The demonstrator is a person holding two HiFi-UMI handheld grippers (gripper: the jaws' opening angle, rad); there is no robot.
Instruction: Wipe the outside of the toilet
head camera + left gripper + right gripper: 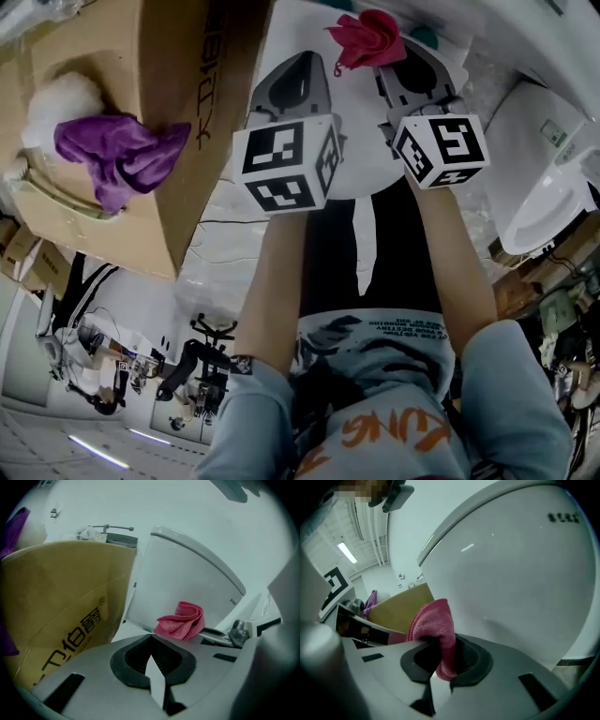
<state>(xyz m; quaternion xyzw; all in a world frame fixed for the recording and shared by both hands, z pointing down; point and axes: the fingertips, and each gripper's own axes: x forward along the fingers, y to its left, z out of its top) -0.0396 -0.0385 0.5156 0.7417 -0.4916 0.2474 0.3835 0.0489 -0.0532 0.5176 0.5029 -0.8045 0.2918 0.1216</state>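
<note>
In the upper middle of the head view, our right tool [398, 66] clamps the pink cloth [367, 37] close beside the white toilet [511, 573], our left tool [300, 70] is closed on nothing, and we judge that nearly all of the wiping remains.

The left hand-held gripper [302, 64] and right hand-held gripper [405, 58] are grey plastic with black ribbed pads [133, 660]. Each carries a white cube [286, 164] bearing black square markers. The person wears a pale blue short-sleeved top [511, 384] with orange lettering.
</note>
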